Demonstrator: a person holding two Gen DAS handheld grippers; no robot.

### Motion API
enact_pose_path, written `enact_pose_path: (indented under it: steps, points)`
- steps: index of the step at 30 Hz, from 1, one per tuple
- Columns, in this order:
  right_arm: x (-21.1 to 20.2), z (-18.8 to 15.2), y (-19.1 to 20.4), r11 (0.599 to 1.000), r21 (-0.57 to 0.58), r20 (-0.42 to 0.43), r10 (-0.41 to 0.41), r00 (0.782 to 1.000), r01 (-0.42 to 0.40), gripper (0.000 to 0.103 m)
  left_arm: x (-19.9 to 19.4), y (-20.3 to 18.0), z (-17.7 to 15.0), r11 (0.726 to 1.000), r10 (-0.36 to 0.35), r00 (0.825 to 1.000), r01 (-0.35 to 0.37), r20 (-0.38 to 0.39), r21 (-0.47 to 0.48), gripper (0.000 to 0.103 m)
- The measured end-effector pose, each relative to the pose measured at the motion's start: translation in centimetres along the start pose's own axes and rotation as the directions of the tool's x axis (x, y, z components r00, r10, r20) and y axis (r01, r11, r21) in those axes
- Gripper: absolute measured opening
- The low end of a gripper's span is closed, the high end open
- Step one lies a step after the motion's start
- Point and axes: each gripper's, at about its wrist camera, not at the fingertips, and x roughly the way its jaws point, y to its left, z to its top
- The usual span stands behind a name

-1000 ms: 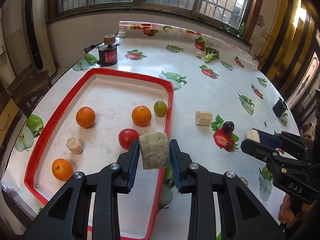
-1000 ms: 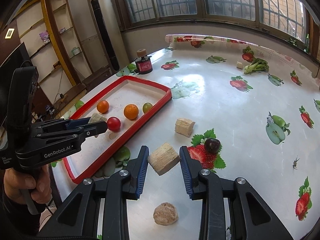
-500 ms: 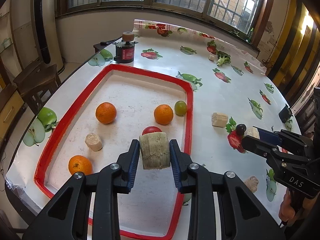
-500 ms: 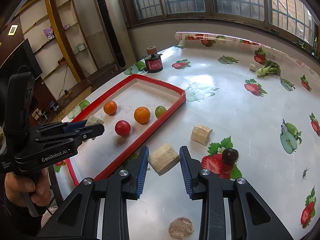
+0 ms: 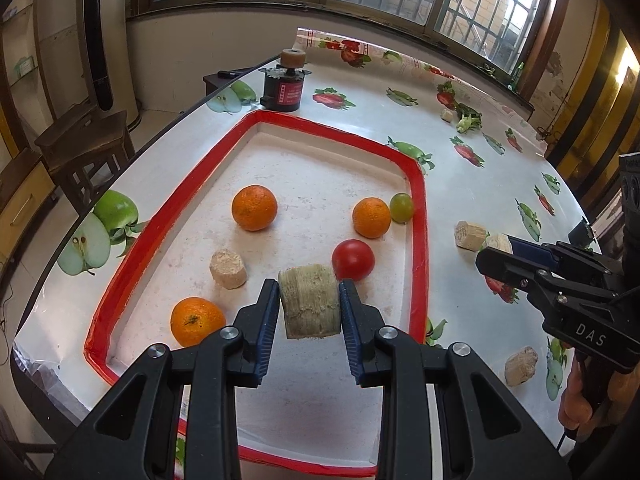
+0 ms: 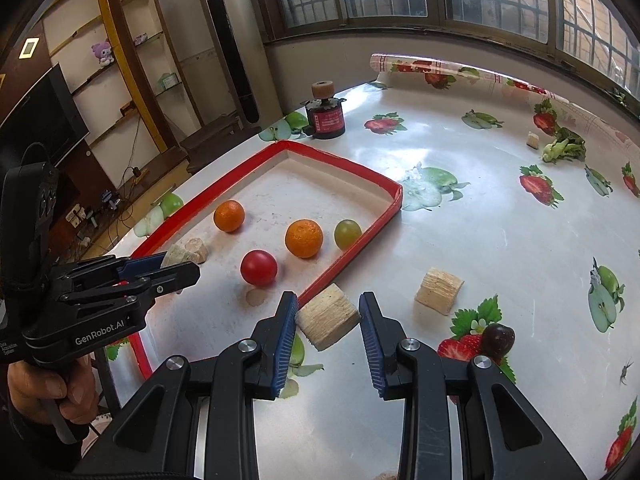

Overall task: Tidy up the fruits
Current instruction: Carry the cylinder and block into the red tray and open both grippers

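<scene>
So the left gripper (image 5: 308,310) is clamped on a pale fibrous chunk (image 5: 309,301) and hangs over the near part of the red-rimmed tray (image 5: 416,208), just near of the tomato (image 5: 353,260). The right gripper (image 6: 328,320) grips a second chunk (image 6: 327,316), over the table (image 6: 500,216) right beside the tray's right rim. Tray holds three oranges, a green grape (image 5: 401,207) and another chunk (fruit? looks like cane to me). My take: lower the left one onto bare tray floor near of the tomato, then release gently so nothing rolls.
</scene>
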Motion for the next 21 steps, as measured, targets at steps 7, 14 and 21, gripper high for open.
enact_pose_path:
  steps: [7, 14, 21]
  points:
    - [2.5, 2.4, 0.4, 1.0, 0.0, -0.014, 0.015, 1.0, -0.015, 0.032, 0.5, 1.1, -0.3, 1.0, 0.0, 1.0, 0.0, -0.022, -0.021, 0.028]
    - [5.7, 5.7, 0.5, 1.0, 0.008, -0.021, 0.017, 1.0, -0.017, 0.032, 1.8, 1.1, -0.3, 1.0, -0.012, 0.998, 0.011, -0.054, -0.023, 0.028]
    - [8.8, 8.1, 0.2, 1.0, 0.019, -0.039, 0.001, 0.999, -0.001, 0.033, 3.2, 0.5, 0.3, 1.0, -0.015, 0.997, 0.014, -0.078, -0.013, 0.028]
